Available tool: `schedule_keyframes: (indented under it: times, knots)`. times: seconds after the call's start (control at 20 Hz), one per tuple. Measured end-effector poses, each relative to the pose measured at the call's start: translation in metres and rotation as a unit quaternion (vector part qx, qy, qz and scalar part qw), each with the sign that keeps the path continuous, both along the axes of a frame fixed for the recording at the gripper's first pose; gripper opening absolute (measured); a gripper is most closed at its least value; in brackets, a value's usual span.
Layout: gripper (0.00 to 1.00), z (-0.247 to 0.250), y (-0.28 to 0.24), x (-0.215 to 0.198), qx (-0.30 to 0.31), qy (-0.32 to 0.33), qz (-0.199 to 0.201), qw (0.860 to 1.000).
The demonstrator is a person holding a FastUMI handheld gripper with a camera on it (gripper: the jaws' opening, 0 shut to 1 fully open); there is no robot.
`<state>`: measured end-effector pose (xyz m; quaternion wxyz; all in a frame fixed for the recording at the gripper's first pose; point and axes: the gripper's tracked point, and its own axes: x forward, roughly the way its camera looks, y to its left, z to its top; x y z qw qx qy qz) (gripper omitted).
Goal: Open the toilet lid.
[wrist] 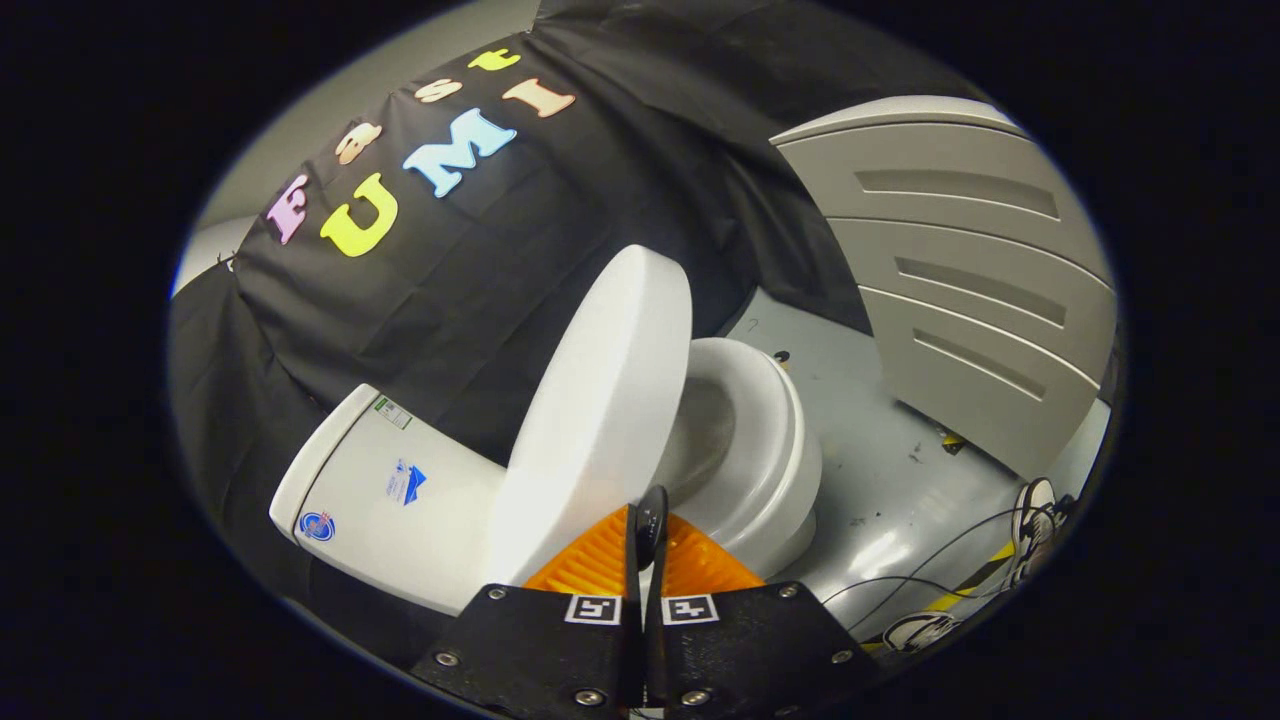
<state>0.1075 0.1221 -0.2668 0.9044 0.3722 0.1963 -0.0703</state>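
The white toilet stands tilted across this view, its tank to the left and its bowl with the seat to the right. The toilet lid is raised well off the seat and stands steeply between seat and tank, its inner face turned to the bowl. My gripper is shut, the two fingers pressed together with only a thin slit between them. The fingertips sit right at the lid's near rim, on the bowl side. Whether they touch the rim I cannot tell.
A grey ribbed panel stands beyond the bowl on the right. The grey floor has cables and a yellow-black strip near a person's shoes. The booth's black cloth hangs behind the toilet.
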Motion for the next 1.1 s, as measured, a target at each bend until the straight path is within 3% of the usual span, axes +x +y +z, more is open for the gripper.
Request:
schedule_keyframes:
  times: [0.15,0.4,1.1]
  knots:
    - [0.0,0.013,0.005,0.001,-0.071,0.007,0.024,0.997]
    - [0.01,0.035,0.012,0.003,-0.123,0.024,0.039,0.991]
    - [0.01,0.076,0.036,0.006,-0.219,0.047,0.026,0.974]
